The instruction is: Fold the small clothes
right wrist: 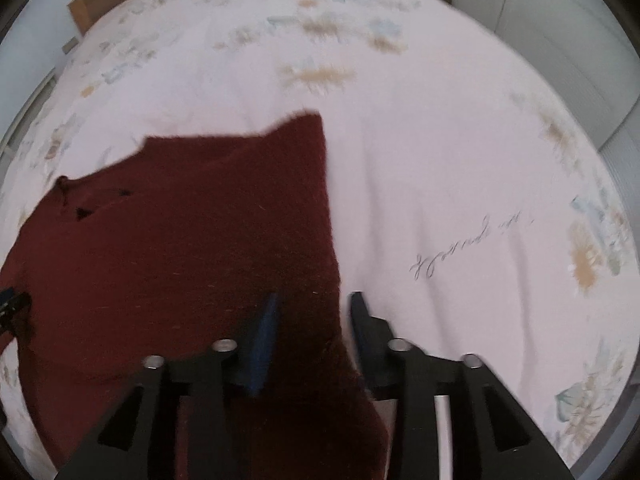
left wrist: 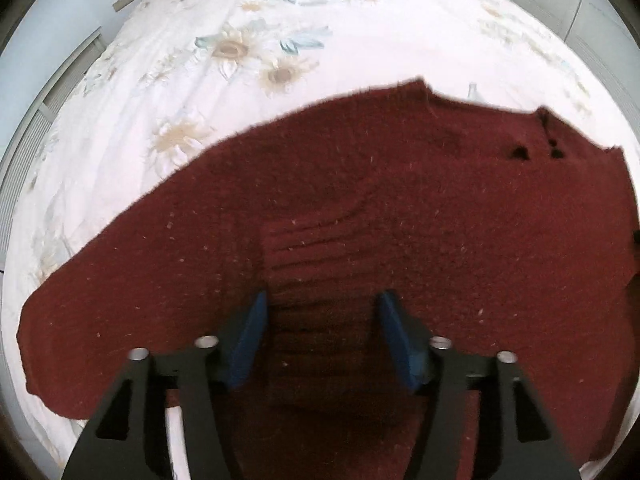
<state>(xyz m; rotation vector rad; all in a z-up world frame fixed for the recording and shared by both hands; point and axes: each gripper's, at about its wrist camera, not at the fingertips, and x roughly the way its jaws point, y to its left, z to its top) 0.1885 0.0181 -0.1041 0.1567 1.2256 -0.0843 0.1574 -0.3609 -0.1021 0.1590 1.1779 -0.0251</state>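
One dark-red knit sweater (left wrist: 360, 208), spread on the bed (left wrist: 280, 20) beneath both tools. Likely soft, limp, grippy; best pinched at edges. Left hand-held gripper (left wrist: 320, 312): wide apart over ribbing. Right hand-held gripper (right wrist: 314, 312): parted, straddling the side edge.

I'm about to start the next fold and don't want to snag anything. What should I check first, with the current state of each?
1. Sweater lies spread on the bedsheet: ok.
2. Left hand-held gripper open over the ribbed part: ok.
3. Right hand-held gripper open, straddling the sweater's right edge: ok.
4. Fabric actually between either pair of pads: cannot tell.
5. Sweater's near edge in sight: not ok, hidden behind the grippers.
6. Right view sharp: not ok, blurred.
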